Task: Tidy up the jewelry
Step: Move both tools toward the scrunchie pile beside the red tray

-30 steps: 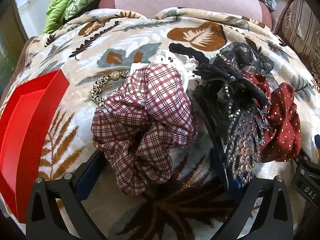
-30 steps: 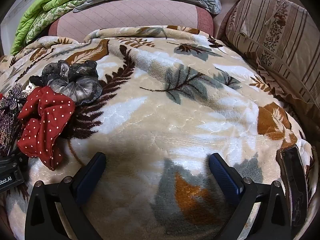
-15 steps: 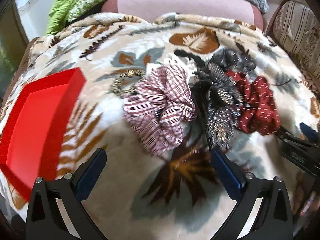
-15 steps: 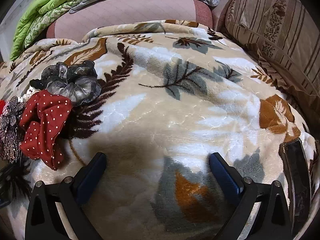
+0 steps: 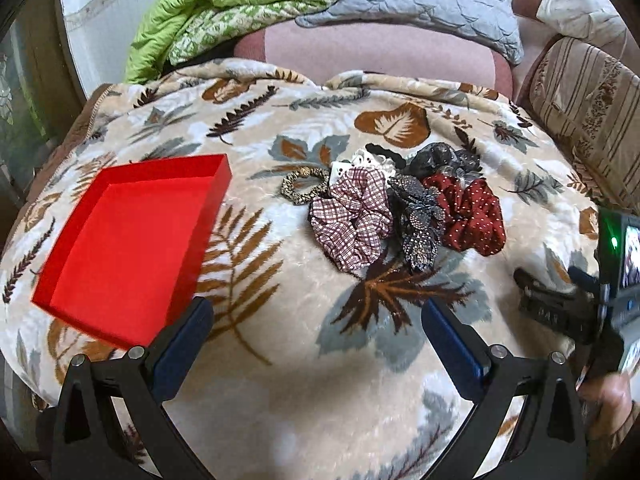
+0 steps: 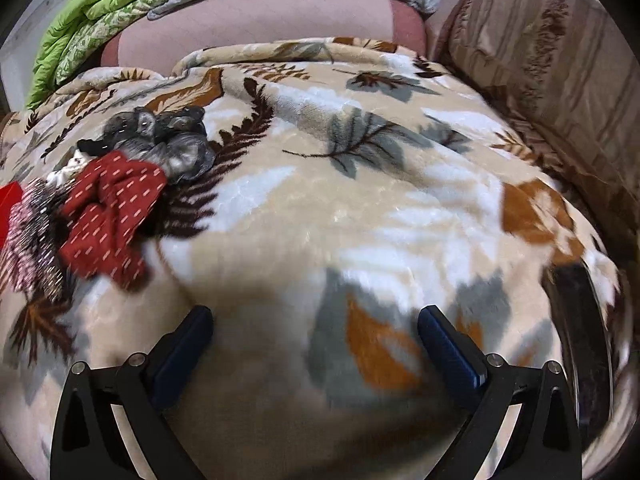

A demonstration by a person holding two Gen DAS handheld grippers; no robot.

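A pile of hair accessories lies on the leaf-print blanket: a plaid scrunchie, a beaded dark clip, a red dotted scrunchie, a grey-black scrunchie, a leopard hair tie and white pieces. An empty red tray sits to their left. My left gripper is open and empty, well short of the pile. My right gripper is open and empty over bare blanket; the red dotted scrunchie and grey-black scrunchie lie to its far left.
The right-hand gripper body shows at the right edge of the left wrist view. A pink cushion, green quilt and grey pillow lie behind. A striped sofa arm is at right, a dark object by the blanket edge.
My left gripper has pulled back and up from the plaid scrunchie, so the whole pile and the tray show. My right gripper has also drawn back a little. Both stayed open.
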